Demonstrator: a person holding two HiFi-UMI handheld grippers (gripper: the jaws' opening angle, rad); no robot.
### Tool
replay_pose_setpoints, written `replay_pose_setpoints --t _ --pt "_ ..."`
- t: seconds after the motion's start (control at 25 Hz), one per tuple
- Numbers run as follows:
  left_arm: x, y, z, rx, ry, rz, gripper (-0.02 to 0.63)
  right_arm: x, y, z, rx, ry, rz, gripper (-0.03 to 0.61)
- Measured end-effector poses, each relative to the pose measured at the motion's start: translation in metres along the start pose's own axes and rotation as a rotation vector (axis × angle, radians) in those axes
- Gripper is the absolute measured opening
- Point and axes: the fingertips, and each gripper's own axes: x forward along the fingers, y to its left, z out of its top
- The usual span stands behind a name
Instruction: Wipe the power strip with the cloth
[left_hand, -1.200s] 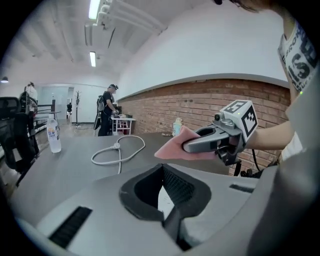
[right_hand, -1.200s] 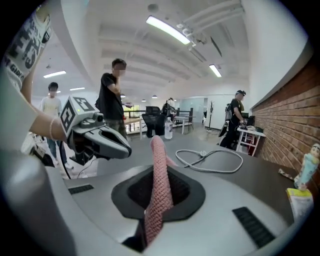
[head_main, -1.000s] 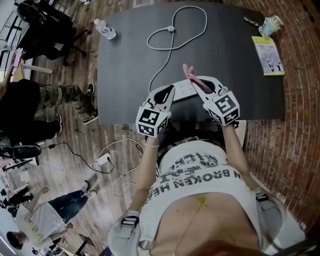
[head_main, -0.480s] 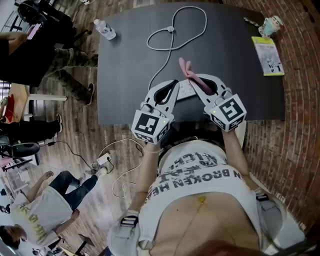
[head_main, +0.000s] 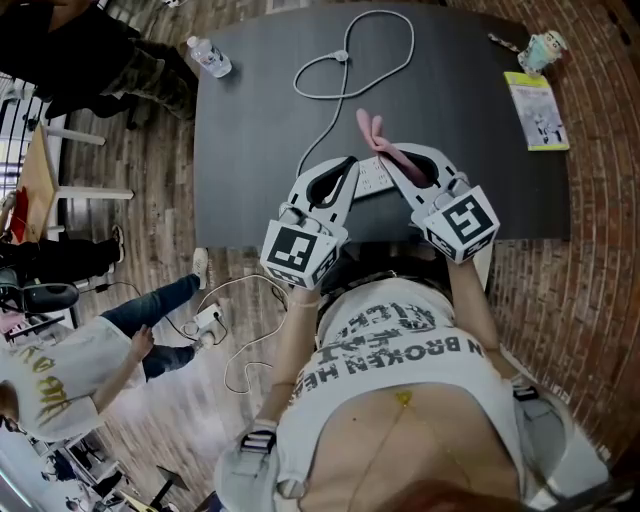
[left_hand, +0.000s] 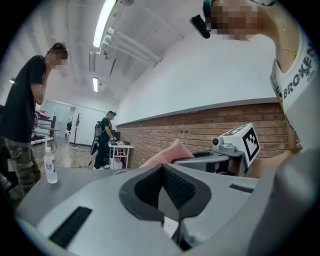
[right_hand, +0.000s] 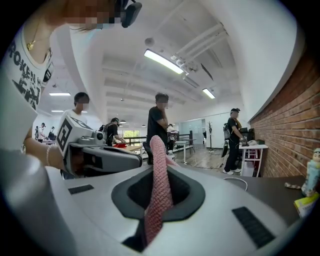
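Note:
On the black table (head_main: 260, 120) the white power strip (head_main: 374, 176) shows between my two grippers, its cord (head_main: 345, 60) looping toward the far edge. My left gripper (head_main: 350, 166) is shut, and a corner of the strip (left_hand: 170, 228) shows pinched low in its jaws. The right gripper (head_main: 386, 160) is shut on the pink cloth (head_main: 371, 131), which sticks out past the tips. In the right gripper view the cloth (right_hand: 159, 185) runs up the closed seam. Both grippers point about level, close side by side over the table's near edge.
A water bottle (head_main: 210, 57) stands at the far left corner. A yellow booklet (head_main: 535, 112) and a small cup (head_main: 546, 45) lie at the far right. People stand and walk on the wooden floor to the left, where a white adapter (head_main: 208, 320) and cables lie.
Both grippers have risen toward the camera, the cloth with the right one. The cloth's tip now sits farther up the table. The people on the left have walked about.

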Motion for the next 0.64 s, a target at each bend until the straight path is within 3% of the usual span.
replay_pose_setpoints --t 0.64 --pt "-0.0013 0.0028 0.001 0.012 0.005 0.005 0.008 0.0008 0.0013 0.0013 -0.013 0.019 0.006 0.015"
